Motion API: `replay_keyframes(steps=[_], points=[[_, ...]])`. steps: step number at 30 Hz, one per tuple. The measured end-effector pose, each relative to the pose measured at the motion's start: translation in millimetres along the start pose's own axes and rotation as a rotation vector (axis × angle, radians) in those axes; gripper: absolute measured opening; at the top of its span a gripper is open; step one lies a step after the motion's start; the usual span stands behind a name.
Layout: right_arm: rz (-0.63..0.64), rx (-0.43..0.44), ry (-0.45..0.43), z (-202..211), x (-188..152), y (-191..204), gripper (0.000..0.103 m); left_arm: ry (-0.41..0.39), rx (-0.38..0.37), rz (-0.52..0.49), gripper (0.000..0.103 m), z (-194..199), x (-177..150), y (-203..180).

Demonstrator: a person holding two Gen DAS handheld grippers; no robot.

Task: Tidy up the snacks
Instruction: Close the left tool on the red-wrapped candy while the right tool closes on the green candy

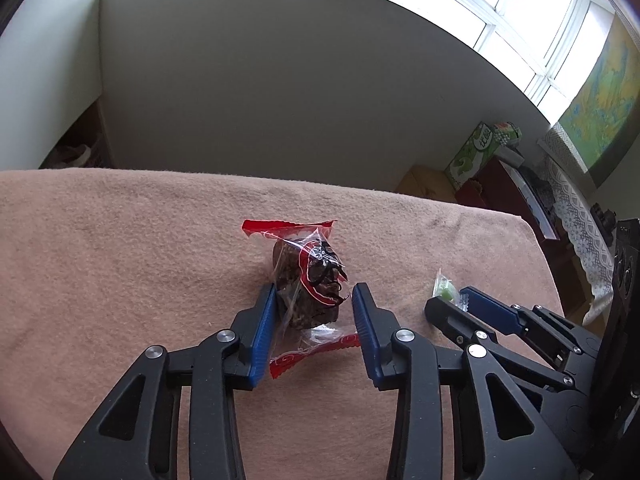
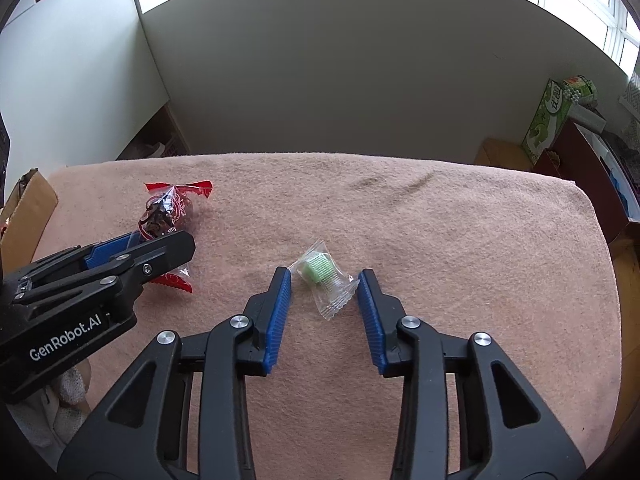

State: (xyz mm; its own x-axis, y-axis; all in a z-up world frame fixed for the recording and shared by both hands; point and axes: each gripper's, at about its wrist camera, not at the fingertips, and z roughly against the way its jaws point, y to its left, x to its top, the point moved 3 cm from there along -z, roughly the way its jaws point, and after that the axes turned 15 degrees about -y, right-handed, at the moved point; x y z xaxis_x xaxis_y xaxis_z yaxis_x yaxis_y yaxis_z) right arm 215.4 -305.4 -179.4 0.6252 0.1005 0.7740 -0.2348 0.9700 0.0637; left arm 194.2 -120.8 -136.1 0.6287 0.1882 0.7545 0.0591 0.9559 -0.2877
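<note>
- Between the spread fingers of the left gripper [image 1: 314,294]: red-wrapped dark snack [image 1: 310,286], long axis running straight ahead, nothing gripped yet.
- Between the parted fingers of the right gripper [image 2: 324,278]: green candy [image 2: 320,272], lying diagonally, unheld.

Fuzzy matt pink cloth [image 2: 440,240] over the table. Crinkly glossy clear plastic with red ends on the dark snack [image 1: 308,280], same shiny film on the green candy [image 2: 324,278]. Ribbed blue pads [image 2: 280,316], matt black plastic fingers with shiny metal pins.
</note>
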Motion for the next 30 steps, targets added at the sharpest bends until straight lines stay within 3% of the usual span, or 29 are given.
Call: replay_keyframes(steps=[2,10,13,19,22,25,28,30], points=[[-0.017,0.001,-0.001,-1,0,-3,0.019,-0.001,0.000,-0.004,0.035,0,0,1],[-0.027,0.039,0.004,-4,2,-6,0.018,-0.001,0.004,0.004,0.034,1,1,5],[-0.007,0.057,-0.001,-4,2,-2,0.035,0.001,0.008,-0.002,0.035,0,0,2],[0.002,0.039,-0.022,-4,3,0,0.036,0.004,0.008,0.003,0.038,-1,1,1],[-0.005,0.030,-0.020,-11,8,0,0.045,0.005,0.008,0.012,0.041,-2,1,3],[0.013,0.017,-0.019,-19,11,5,0.046,0.003,0.009,0.013,0.050,-3,2,3],[0.031,0.001,-0.015,-24,13,8,0.046,-0.003,0.016,0.002,0.053,-6,2,1],[0.033,0.003,-0.017,-24,13,10,0.039,-0.009,0.020,-0.007,0.053,-6,1,0]])
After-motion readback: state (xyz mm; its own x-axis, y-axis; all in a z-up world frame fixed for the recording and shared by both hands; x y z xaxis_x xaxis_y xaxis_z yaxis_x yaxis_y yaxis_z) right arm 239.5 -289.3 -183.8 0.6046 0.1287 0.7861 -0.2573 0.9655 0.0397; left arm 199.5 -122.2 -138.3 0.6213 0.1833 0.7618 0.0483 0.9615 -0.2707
